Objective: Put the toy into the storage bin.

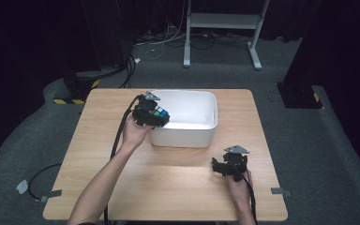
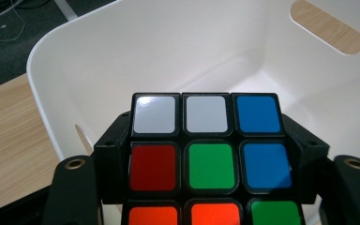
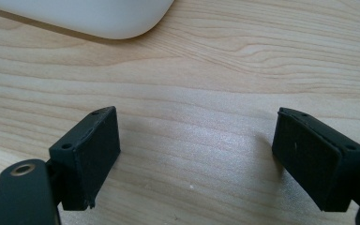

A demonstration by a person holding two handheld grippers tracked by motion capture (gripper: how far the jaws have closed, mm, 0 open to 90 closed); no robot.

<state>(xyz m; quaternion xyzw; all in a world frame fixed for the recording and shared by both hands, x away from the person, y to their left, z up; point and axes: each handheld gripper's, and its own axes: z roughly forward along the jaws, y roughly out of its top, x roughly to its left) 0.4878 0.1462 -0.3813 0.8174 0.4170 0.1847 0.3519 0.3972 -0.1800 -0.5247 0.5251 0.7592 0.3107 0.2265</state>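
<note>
A colour-tiled puzzle cube (image 2: 206,159) with white, blue, red, green and orange tiles sits clamped between the jaws of my left gripper (image 2: 206,154). In the high view the left gripper (image 1: 151,112) holds the cube (image 1: 161,113) over the left rim of the white bin (image 1: 187,133). The bin's inside (image 2: 178,61) lies just beyond the cube. My right gripper (image 1: 227,165) rests low over the wooden table (image 1: 168,183), right of the bin. Its jaws stand wide apart (image 3: 197,154) with bare wood between them.
The bin stands at the table's far middle; its rounded corner (image 3: 98,18) lies ahead of the right gripper. A cut-out handle (image 2: 327,26) pierces the bin's wall. Black cables trail off the table's left side. A metal stand (image 1: 220,28) is on the floor behind.
</note>
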